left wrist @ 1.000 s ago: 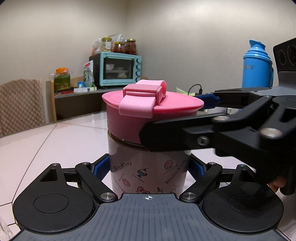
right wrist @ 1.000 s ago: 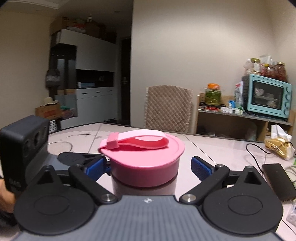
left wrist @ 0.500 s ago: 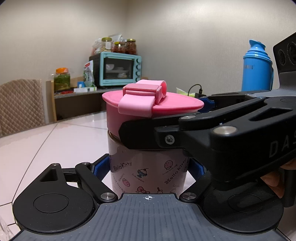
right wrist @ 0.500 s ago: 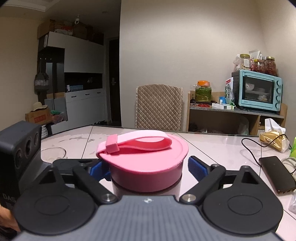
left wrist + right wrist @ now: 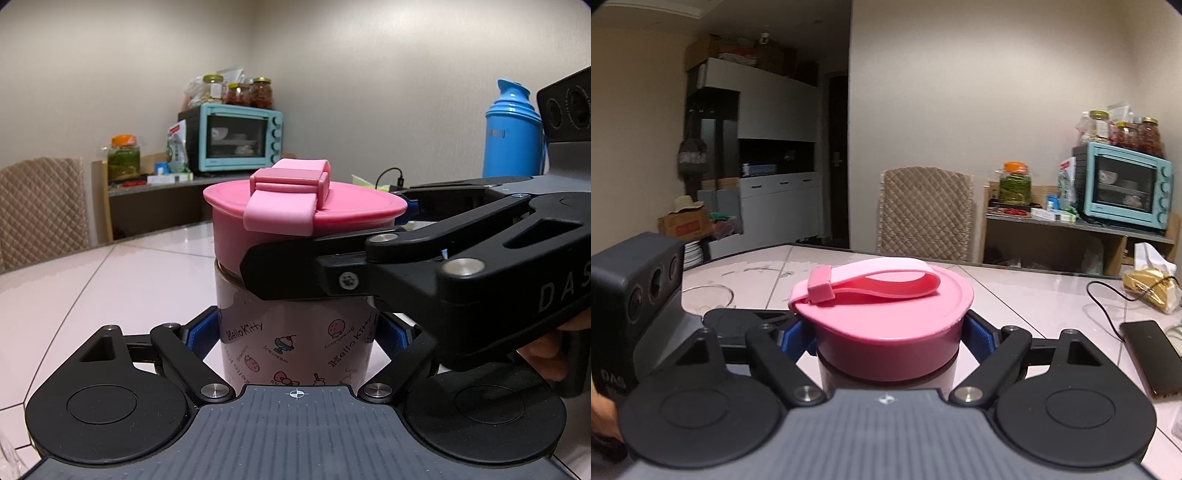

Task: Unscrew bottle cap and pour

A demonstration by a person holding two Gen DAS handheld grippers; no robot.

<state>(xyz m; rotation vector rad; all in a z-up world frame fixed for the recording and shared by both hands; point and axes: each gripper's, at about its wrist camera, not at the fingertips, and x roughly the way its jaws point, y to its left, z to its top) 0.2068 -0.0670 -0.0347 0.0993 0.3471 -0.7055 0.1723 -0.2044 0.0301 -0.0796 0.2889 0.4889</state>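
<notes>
A white bottle [image 5: 295, 343] with cartoon prints stands upright on the pale tiled table [image 5: 122, 280]. My left gripper [image 5: 297, 334] is shut on its body, a blue pad on each side. A pink cap [image 5: 882, 321] with a folded strap sits on top. My right gripper [image 5: 886, 338] comes in from the right at cap height. Its jaws are closing tight on the cap, and the blue pads [image 5: 979, 332] press its sides. In the left wrist view its near finger [image 5: 314, 269] crosses in front of the cap [image 5: 295, 218].
A blue thermos [image 5: 513, 136] stands behind on the right. A clear glass [image 5: 707, 299] sits left of the bottle. A black phone [image 5: 1148, 354] with a cable and a yellow packet [image 5: 1152, 291] lie to the right. A quilted chair [image 5: 925, 214] stands at the table's far edge.
The right gripper's fingers have drawn in from wide apart until they clamp the pink cap. The left gripper and the bottle have stayed put.
</notes>
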